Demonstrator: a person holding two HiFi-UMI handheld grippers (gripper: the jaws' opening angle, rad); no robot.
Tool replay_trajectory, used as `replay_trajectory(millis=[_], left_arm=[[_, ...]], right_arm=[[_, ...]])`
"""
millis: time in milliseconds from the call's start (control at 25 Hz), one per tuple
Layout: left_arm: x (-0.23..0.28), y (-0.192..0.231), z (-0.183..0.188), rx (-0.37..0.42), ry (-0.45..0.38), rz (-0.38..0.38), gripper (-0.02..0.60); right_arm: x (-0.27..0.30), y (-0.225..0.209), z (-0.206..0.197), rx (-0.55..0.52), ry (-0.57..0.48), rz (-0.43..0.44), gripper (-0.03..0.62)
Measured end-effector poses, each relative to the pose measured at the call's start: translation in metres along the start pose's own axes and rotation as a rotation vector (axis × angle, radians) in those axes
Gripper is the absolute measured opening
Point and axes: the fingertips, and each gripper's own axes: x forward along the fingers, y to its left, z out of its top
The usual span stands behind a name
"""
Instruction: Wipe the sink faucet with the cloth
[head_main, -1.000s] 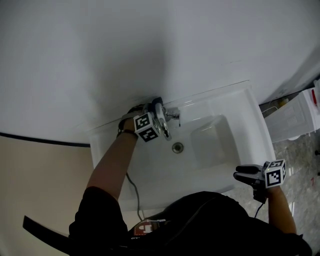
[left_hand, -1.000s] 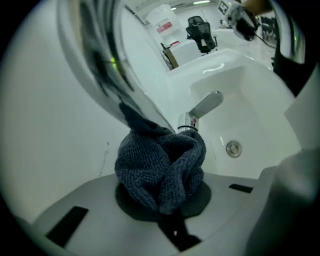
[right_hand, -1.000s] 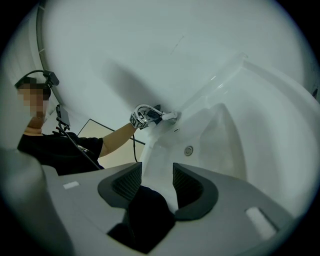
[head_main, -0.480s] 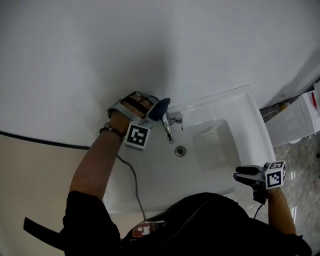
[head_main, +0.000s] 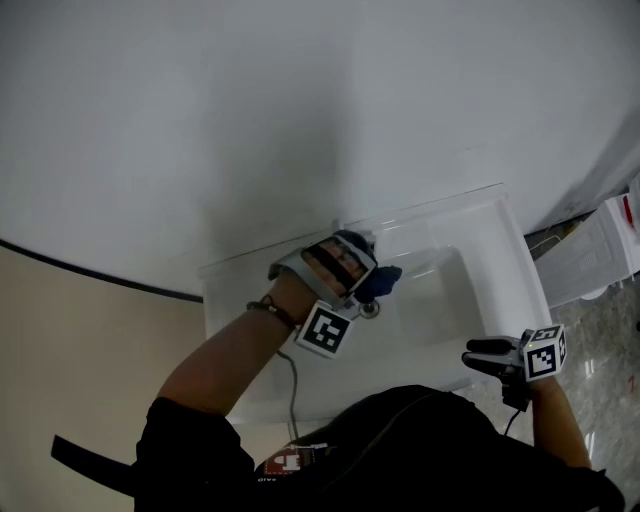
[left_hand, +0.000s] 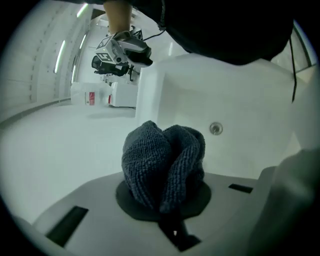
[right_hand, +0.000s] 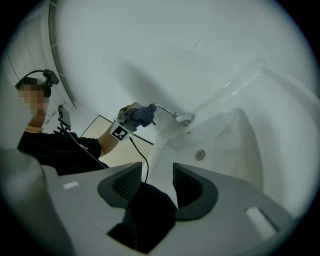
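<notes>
Two grippers in view, one working, one idle. Nearest to us, our dark top (head_main: 400, 450) fills the bottom of the head view. Just past it, the right gripper (head_main: 480, 352) hangs at the near right corner of the white sink (head_main: 520, 270), beside the rim and not over the basin. Its own view shows the ribbed pads (right_hand: 186, 184) standing apart with nothing between them, only dark clothing and the sink front behind the gap. Further in, the left gripper (head_main: 368, 287) is over the basin, its marker cube (head_main: 326, 329) toward us and a dark cable (head_main: 291, 385) trailing from it down the sink front. Its jaws are clenched on the cloth (left_hand: 164, 165), a dark blue knit bunched into a rounded wad that bulges out past the tips. From above, the wad sits just over the drain (left_hand: 215, 128). In the right gripper view it lies just beside the spout tip of the faucet (right_hand: 176, 116); we cannot tell whether it touches. The faucet stands at the back edge of the sink, and the left gripper hides most of it from above. Beyond it is plain white wall (head_main: 300, 100). Off to the right, well apart from the sink, a white container (head_main: 595, 245) stands on the floor.
</notes>
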Motion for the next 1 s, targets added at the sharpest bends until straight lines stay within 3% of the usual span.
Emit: replay_trajectory(millis=[120, 200, 280, 440, 520, 560, 680, 840, 920, 1000], left_arm=[[0.010, -0.048, 0.024, -0.080, -0.025, -0.091, 0.025], [0.003, -0.066, 0.027, -0.259, -0.033, -0.097, 0.025], [-0.010, -0.077, 0.020, -0.539, -0.047, -0.096, 0.025], [-0.012, -0.119, -0.029, -1.285, -0.066, -0.100, 0.025], [0.009, -0.140, -0.057, -1.558, -0.037, -0.138, 0.025], [0.024, -0.143, -0.066, -1.641, -0.037, -0.163, 0.025], [0.072, -0.133, -0.076, -1.785, -0.078, -0.247, 0.025], [0.114, -0.114, -0.076, -2.012, -0.193, -0.358, 0.025], [0.115, -0.105, -0.078, -2.061, -0.230, -0.367, 0.025], [0.108, -0.097, -0.082, -2.052, -0.259, -0.332, 0.025]], right_arm=[[0.001, 0.003, -0.007, -0.010, 0.031, -0.010, 0.184], [-0.004, 0.001, -0.011, -0.008, 0.039, -0.028, 0.184], [-0.011, -0.001, -0.013, 0.010, 0.031, -0.041, 0.184], [-0.015, -0.003, -0.022, 0.043, 0.025, -0.044, 0.184], [-0.013, -0.005, -0.031, 0.054, 0.040, -0.047, 0.184], [-0.012, -0.006, -0.034, 0.060, 0.047, -0.049, 0.184], [-0.011, -0.009, -0.042, 0.077, 0.060, -0.051, 0.184], [-0.018, -0.015, -0.052, 0.113, 0.049, -0.057, 0.184], [-0.026, -0.018, -0.057, 0.129, 0.035, -0.062, 0.184], [-0.035, -0.024, -0.061, 0.136, 0.018, -0.069, 0.184]])
